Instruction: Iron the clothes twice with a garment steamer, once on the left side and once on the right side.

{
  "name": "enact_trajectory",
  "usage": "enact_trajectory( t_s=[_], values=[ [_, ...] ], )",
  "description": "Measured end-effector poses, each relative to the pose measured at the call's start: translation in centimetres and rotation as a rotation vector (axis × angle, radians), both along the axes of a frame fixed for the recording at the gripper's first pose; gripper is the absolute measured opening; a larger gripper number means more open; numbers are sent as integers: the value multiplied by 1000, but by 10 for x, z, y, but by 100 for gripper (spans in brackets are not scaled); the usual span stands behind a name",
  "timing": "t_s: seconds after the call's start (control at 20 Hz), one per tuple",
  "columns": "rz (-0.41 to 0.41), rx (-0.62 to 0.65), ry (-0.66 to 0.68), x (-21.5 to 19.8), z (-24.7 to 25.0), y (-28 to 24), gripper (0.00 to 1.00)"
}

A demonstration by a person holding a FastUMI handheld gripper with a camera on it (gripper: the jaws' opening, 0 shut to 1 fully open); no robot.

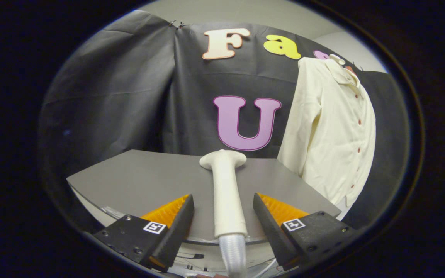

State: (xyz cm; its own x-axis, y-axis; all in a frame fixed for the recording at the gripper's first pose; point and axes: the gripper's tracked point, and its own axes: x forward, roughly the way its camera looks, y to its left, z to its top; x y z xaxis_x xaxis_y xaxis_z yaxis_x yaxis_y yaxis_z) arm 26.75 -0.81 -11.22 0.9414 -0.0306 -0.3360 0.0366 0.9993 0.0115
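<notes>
The steamer (226, 193) lies on the counter (137, 181), its handle between the spread, released tongs (223, 210), touching neither finger. It looks rigid, smooth and fairly light; mid-handle is the best grip, though the hose (233, 253) may drag. The shirt (334, 127) hangs beyond the steamer, to its right.

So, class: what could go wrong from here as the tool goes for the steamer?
The open tool straddles the smooth white plastic steamer handle without pressing it; a loose close could let it slip. Its ribbed hose may drag. The cream buttoned shirt hangs off to the right, needing a long swing.
</notes>
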Motion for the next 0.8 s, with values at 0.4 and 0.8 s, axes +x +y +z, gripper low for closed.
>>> enact_trajectory(
  t_s=[0.4,0.8],
  values=[
    [-13,68,4,24,-11,5,74],
    [-43,207,-54,27,-9,-7,42]
  ],
)
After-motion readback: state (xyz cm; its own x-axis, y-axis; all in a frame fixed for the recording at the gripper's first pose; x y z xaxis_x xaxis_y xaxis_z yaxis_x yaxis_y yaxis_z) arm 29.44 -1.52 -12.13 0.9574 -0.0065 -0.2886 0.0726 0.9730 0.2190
